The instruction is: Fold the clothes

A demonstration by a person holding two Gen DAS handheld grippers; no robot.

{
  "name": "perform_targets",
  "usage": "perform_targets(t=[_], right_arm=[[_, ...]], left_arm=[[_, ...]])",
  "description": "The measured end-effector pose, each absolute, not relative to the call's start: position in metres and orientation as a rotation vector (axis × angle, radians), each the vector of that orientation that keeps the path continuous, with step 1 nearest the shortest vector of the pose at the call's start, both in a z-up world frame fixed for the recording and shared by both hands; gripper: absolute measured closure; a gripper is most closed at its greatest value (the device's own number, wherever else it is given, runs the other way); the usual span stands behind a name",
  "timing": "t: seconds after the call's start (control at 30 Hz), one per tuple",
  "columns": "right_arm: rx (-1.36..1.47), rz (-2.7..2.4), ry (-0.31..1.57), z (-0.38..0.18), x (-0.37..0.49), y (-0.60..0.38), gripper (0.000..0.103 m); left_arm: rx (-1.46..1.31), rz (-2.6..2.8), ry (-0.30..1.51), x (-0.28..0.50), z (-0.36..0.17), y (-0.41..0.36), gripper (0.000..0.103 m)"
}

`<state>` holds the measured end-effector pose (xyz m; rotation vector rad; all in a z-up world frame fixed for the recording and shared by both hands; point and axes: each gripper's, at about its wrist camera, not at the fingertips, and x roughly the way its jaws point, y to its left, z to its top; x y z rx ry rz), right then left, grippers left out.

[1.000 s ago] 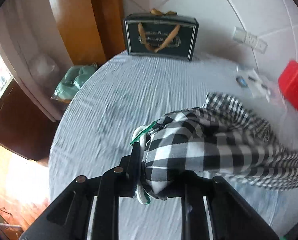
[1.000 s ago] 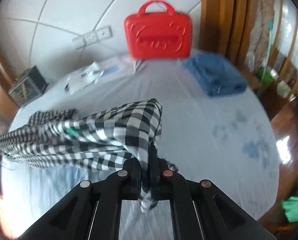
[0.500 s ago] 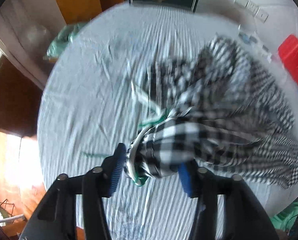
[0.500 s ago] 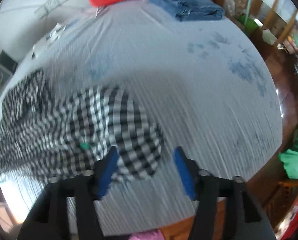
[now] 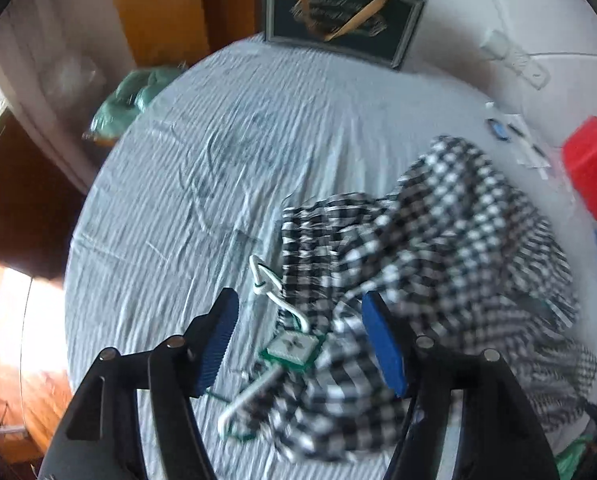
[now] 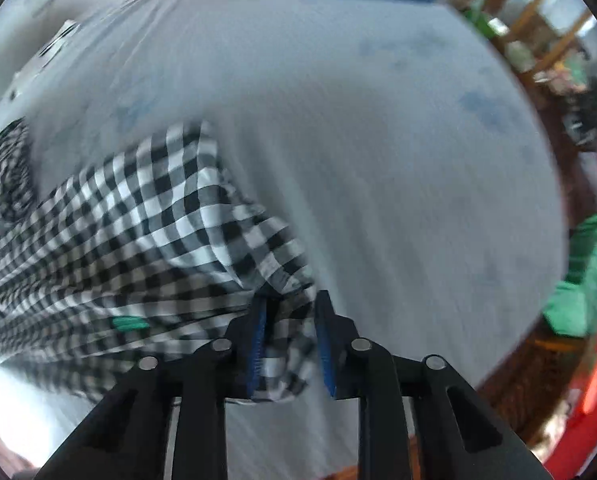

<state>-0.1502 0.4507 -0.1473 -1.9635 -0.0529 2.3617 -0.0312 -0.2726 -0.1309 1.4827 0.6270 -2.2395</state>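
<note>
We see the checked garment (image 5: 438, 248) lying crumpled on the table (image 5: 218, 152), its white cord (image 5: 274, 296) and tag (image 5: 294, 348) exposed. Left gripper (image 5: 298, 340) hangs over the cord end, jaws opening, pads clear of cloth. Right gripper (image 6: 290, 336) is closing, a fold of the garment (image 6: 158, 216) between its pads; contact unclear.

The dark gift box (image 5: 344, 24) carries lettering too blurred to read; no other text is legible
</note>
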Motion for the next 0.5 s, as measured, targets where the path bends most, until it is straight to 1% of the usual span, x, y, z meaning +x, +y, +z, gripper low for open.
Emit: perform_targets(t=[0.03, 0.1, 0.17, 0.2, 0.23, 0.3, 0.33, 0.4, 0.43, 0.47, 0.5], right_arm=[[-1.926, 2.353, -0.079, -0.141, -0.151, 0.452, 0.052], [-1.869, 2.452, -0.063, -0.117, -0.155, 0.441, 0.044], [-1.886, 2.576, 0.043, -0.102, -0.163, 0.422, 0.036], [-1.917, 2.632, 0.107, -0.097, -0.168, 0.41, 0.03], [-1.959, 2.669, 0.16, -0.098, -0.175, 0.394, 0.027], [-2.05, 2.723, 0.254, -0.102, -0.19, 0.359, 0.027], [-2.094, 2.733, 0.271, -0.106, -0.197, 0.34, 0.027], [-2.163, 2.756, 0.235, -0.116, -0.211, 0.299, 0.025], [-2.196, 2.766, 0.201, -0.121, -0.217, 0.279, 0.021], [-2.226, 2.768, 0.166, -0.128, -0.223, 0.262, 0.02], [-2.252, 2.768, 0.128, -0.135, -0.23, 0.245, 0.018]], left_arm=[[1.498, -2.212, 0.635, -0.039, -0.143, -0.276, 0.04], [1.524, -2.18, 0.656, -0.051, -0.162, -0.277, 0.04], [1.559, -2.151, 0.688, -0.064, -0.182, -0.277, 0.04], [1.572, -2.142, 0.685, -0.07, -0.19, -0.276, 0.04], [1.584, -2.135, 0.674, -0.076, -0.197, -0.274, 0.04], [1.604, -2.123, 0.653, -0.087, -0.209, -0.271, 0.04], [1.611, -2.119, 0.643, -0.091, -0.213, -0.27, 0.04], [1.602, -2.125, 0.61, -0.097, -0.215, -0.268, 0.038], [1.6, -2.127, 0.612, -0.099, -0.216, -0.269, 0.036], [1.6, -2.128, 0.623, -0.1, -0.217, -0.27, 0.034], [1.603, -2.14, 0.628, -0.101, -0.219, -0.272, 0.029]])
